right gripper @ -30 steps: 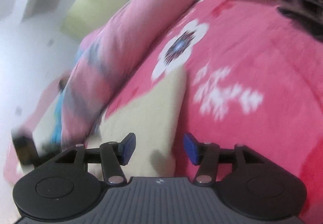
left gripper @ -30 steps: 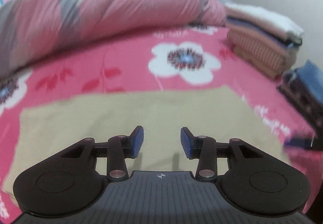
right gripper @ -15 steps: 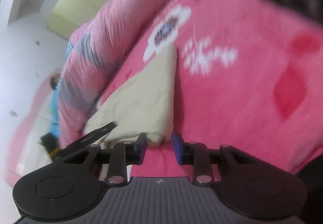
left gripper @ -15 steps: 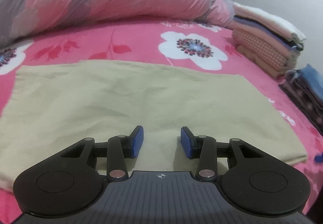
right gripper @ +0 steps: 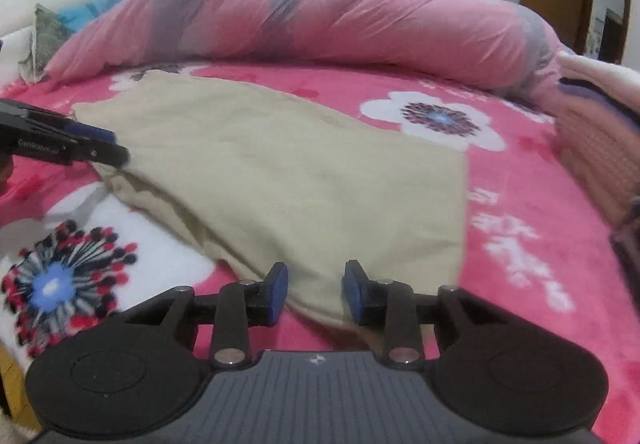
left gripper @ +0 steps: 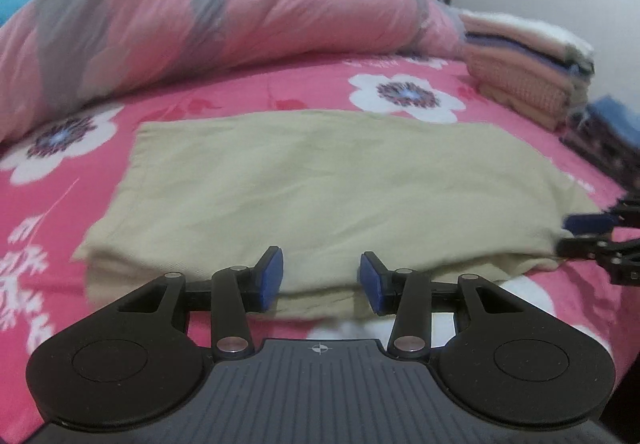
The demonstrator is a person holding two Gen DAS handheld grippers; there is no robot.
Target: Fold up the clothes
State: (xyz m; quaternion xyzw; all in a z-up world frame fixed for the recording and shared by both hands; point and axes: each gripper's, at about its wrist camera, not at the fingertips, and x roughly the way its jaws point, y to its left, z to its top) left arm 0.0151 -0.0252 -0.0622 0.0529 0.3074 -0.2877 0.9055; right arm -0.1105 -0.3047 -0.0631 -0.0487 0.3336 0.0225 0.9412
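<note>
Your left tool (left gripper: 320,280) sits at the near edge of the beige cloth (left gripper: 328,180), toward its left corner, pads apart; its jaws have just been opening, with the cloth's folded hem lying low between them, not pinched. Your right tool (right gripper: 315,290) sits at the cloth's near right corner, jaws apart after closing and then easing wider; the corner lies between the pads, unclamped.

The cloth is soft, matte, lightly creased, a doubled rectangle lying flat on the fleecy pink bedspread (left gripper: 240,92) with white flowers. Its near edge shows two layers; its far edge is straight.

Behind it a puffy pink-and-grey quilt (left gripper: 200,24) runs across the bed. To the right stands a stack of folded clothes (left gripper: 528,68), well apart from the cloth. Bare bedspread lies open left, right and beyond the cloth.
</note>
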